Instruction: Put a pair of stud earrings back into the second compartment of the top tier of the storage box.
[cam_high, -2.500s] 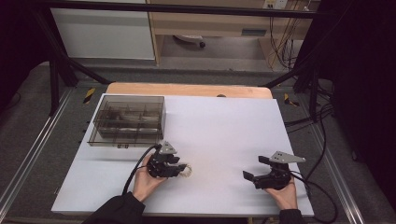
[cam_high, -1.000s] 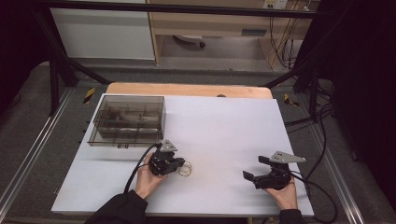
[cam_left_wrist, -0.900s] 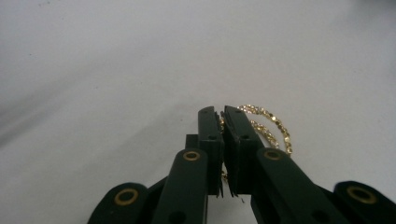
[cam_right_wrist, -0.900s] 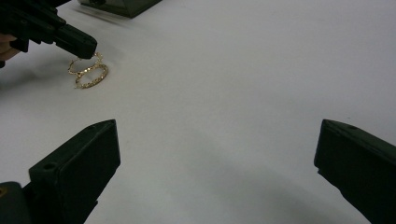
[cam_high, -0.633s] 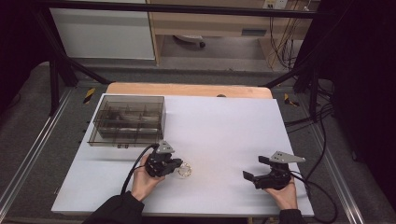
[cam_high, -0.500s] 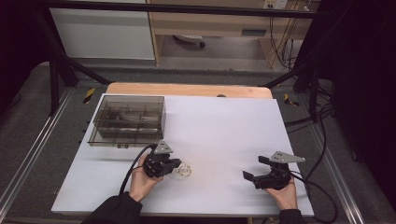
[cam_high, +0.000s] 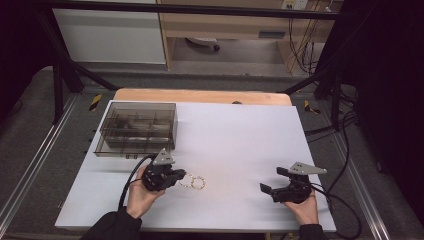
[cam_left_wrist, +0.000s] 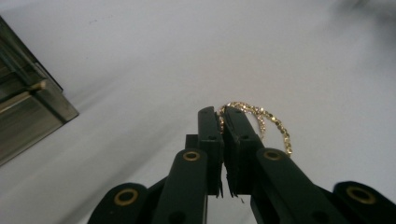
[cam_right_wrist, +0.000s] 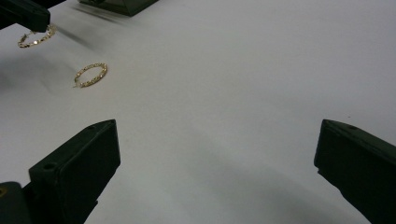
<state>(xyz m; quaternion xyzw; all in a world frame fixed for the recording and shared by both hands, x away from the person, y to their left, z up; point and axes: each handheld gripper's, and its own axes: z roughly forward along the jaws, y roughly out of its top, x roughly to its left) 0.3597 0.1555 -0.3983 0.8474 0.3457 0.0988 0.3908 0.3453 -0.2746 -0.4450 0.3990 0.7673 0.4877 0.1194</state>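
Gold was what we saw first: two small hoop earrings of beaded gold, taken here relative to the smoky clear organiser box (cam_high: 136, 129) that stood at the far left of the white table (cam_high: 240, 130). The left gripper (cam_high: 176, 178) sat just in front of the box's near right corner, and in the left gripper view its jaws were pressed together on the rim of one hoop, the held earring (cam_left_wrist: 261, 122), which curved out past the tips to the right and looked slightly raised off the tabletop. From the high view that same hoop (cam_high: 186, 180) showed just beyond the jaw tips, on the side away from the box. The second earring (cam_high: 199, 183) lay flat on the table just beside the held one, a little farther from the box, and we could not tell from above whether the two hoops touched; in the right gripper view the loose earring (cam_right_wrist: 90, 75) lay clearly apart from the held one (cam_right_wrist: 35, 37), with bare table between them. The right gripper (cam_high: 271, 189) rested well away from the box, near the front right of the table, and in its own view its jaws stood wide apart with nothing between them but white surface. We noted a dark cable (cam_high: 131, 175) looping from the left gripper back toward the person's sleeve.
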